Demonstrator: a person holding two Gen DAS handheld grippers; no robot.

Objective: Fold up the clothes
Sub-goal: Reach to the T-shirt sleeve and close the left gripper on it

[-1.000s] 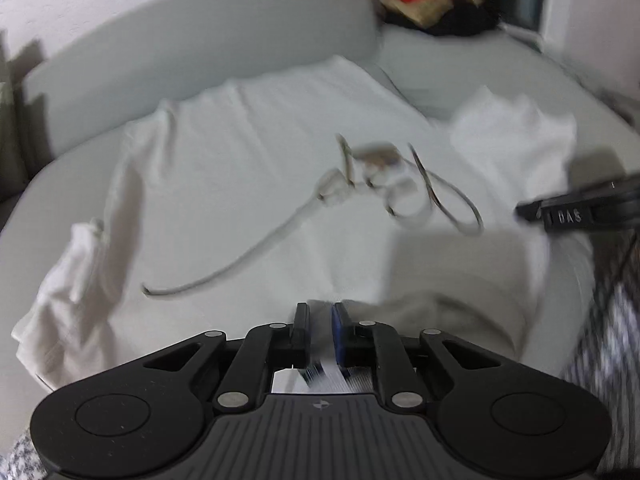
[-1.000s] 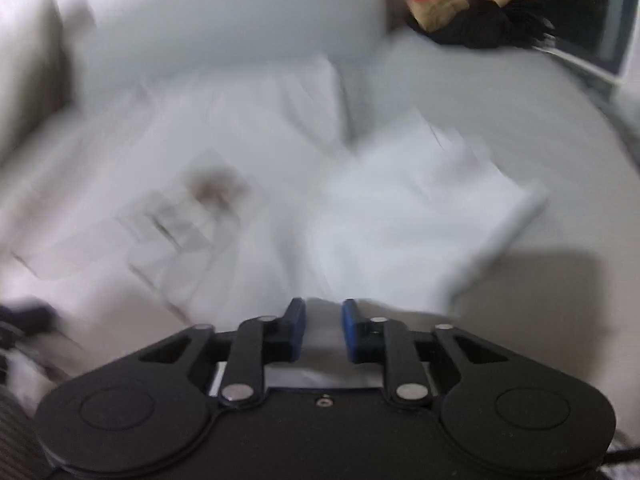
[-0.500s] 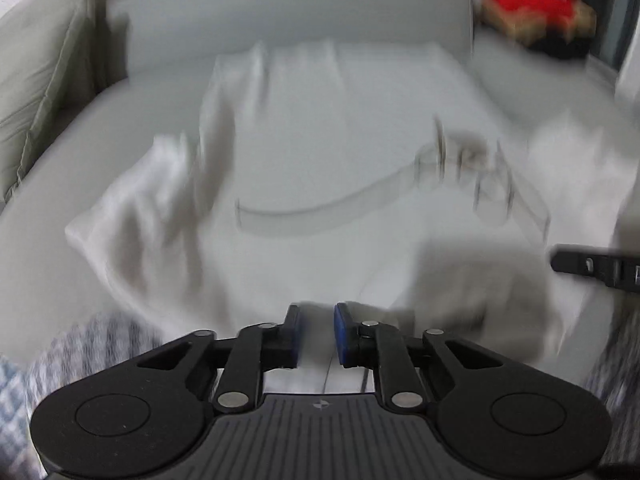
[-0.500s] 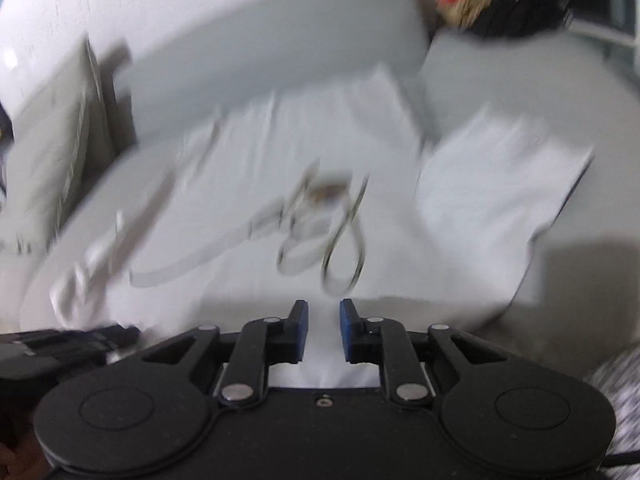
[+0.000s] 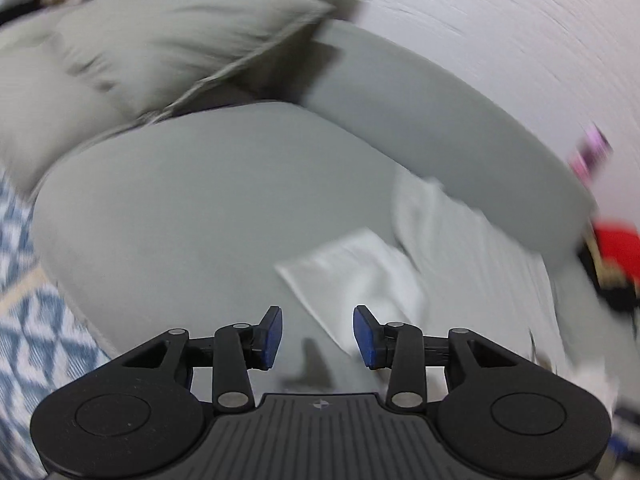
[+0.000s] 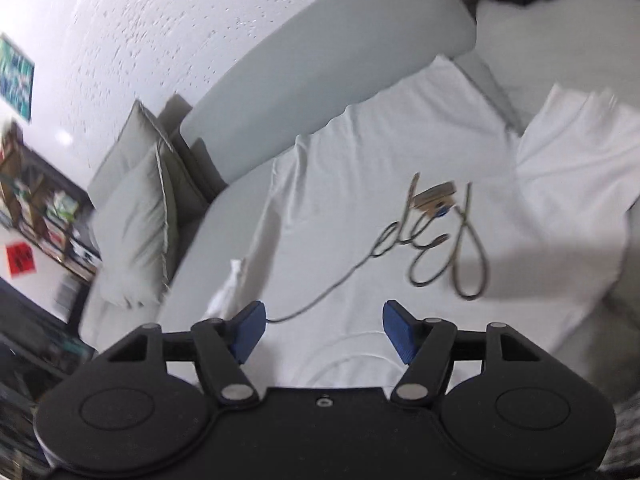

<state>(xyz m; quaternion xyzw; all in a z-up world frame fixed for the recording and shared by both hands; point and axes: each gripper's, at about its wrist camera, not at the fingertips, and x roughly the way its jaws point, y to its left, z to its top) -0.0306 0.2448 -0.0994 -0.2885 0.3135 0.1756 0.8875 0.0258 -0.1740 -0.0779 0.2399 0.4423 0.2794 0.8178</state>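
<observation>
A white T-shirt (image 6: 400, 184) lies spread flat on the grey sofa seat (image 6: 224, 232), its far edge up against the long grey backrest (image 6: 320, 60). A looping line print (image 6: 436, 236) runs across its front, and one sleeve (image 6: 576, 152) is laid out on the right of the right wrist view.

The right gripper (image 6: 323, 330) hovers over the near hem of the shirt with its jaws opening, blue pads (image 6: 250, 330) set wide apart. The fabric lies below and beyond the gap, and nothing is pinched between the pads.

The left gripper (image 5: 318, 338) has its jaws opening too, though the gap is narrower than the right's. Between its pads shows mostly bare grey cushion (image 5: 180, 220); a corner of the white shirt (image 5: 360, 268) lies just ahead and to the right of the right-hand pad, not between them (the view is blurred, so the cloth's exact edge is hard to place). The rest of the shirt stretches off along the backrest to the right.

Grey pillows (image 5: 160, 32) sit at the sofa's end, and a red garment (image 5: 616, 240) shows at the far right edge.
</observation>
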